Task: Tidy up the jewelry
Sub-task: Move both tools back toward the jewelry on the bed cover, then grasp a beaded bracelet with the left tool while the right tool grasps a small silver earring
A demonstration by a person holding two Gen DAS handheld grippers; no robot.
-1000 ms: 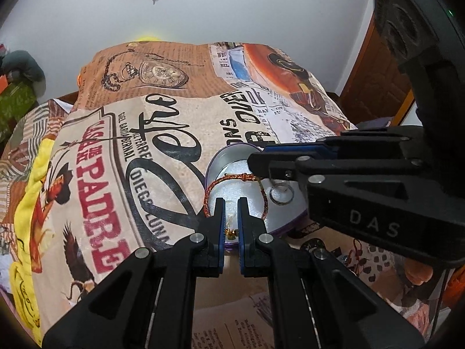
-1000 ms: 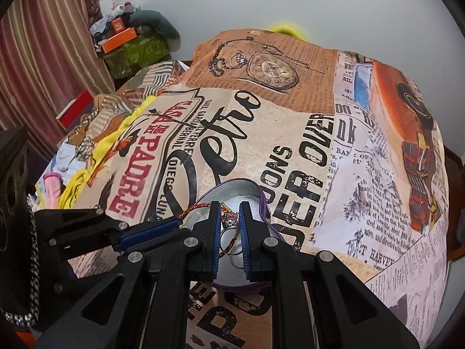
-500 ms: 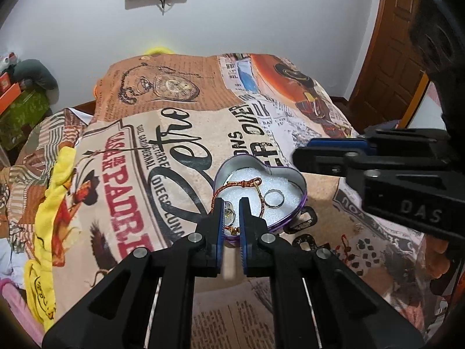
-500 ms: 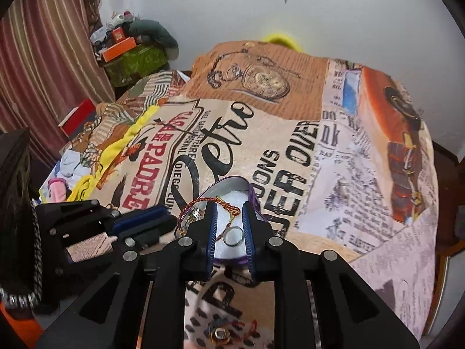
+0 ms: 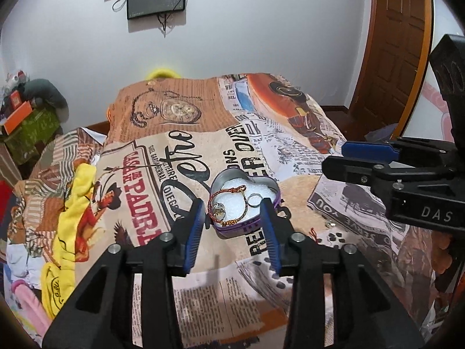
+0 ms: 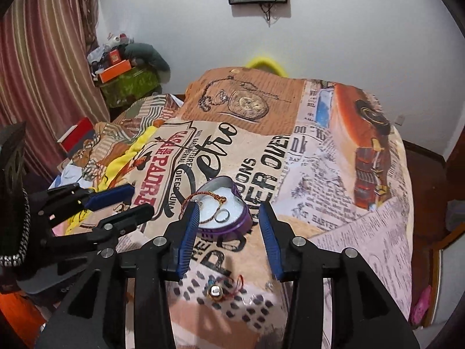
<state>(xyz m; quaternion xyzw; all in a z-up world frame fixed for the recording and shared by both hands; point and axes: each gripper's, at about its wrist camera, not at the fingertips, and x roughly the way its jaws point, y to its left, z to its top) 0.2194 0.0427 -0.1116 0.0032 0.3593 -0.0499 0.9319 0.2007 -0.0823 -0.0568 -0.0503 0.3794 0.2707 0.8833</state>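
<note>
Now both grippers, left (image 5: 231,226) and right (image 6: 229,234), have just opened empty and lifted away; the red thread bracelet (image 5: 228,206) lies delivered in the heart-shaped tin (image 5: 268,186).

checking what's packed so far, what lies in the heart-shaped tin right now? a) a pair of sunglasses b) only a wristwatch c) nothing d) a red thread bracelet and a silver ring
d: the purple heart-shaped tin holds a red thread bracelet and a silver ring on its white lining.

Left tool (image 5: 232,229), right tool (image 6: 229,231): black frames, blue ribbed pads, silver screws, white "DAS" marking.
</note>
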